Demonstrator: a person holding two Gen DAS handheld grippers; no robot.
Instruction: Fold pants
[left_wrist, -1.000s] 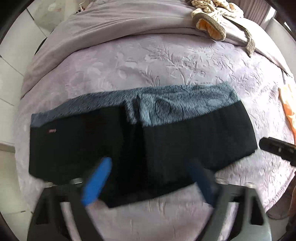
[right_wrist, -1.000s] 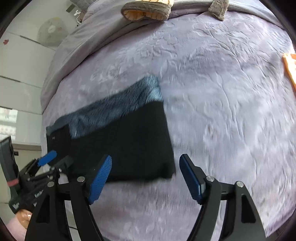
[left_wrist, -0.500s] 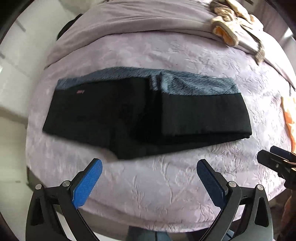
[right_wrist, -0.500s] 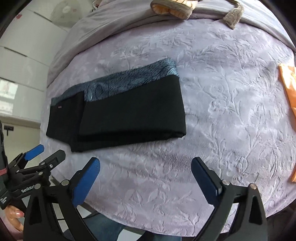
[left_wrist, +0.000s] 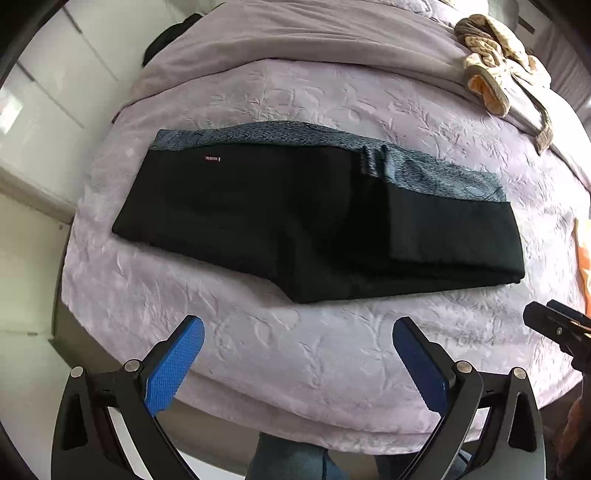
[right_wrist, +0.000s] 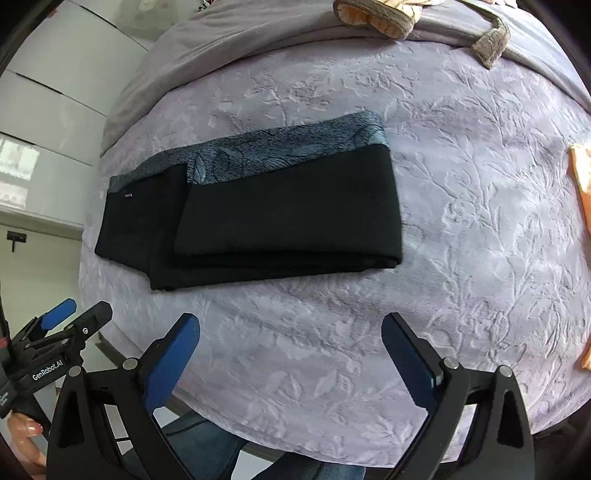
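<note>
The black pants (left_wrist: 303, 218) with a blue-grey patterned waistband lie folded flat on the lilac embossed bedspread (left_wrist: 332, 350). The right part is doubled over the left part. They also show in the right wrist view (right_wrist: 266, 214). My left gripper (left_wrist: 297, 332) is open and empty, held above the bed's near edge, apart from the pants. My right gripper (right_wrist: 290, 330) is open and empty, also back from the pants. The left gripper shows at the lower left of the right wrist view (right_wrist: 74, 314).
A beige and orange garment (left_wrist: 491, 81) lies on the grey blanket at the far right. An orange cloth (right_wrist: 581, 192) lies at the bed's right edge. White cabinets (right_wrist: 48, 122) stand to the left. The bed's near edge is right under both grippers.
Both grippers have pulled back from the pants toward the bed's near edge and are wide open. The pants lie still in their folded shape.
</note>
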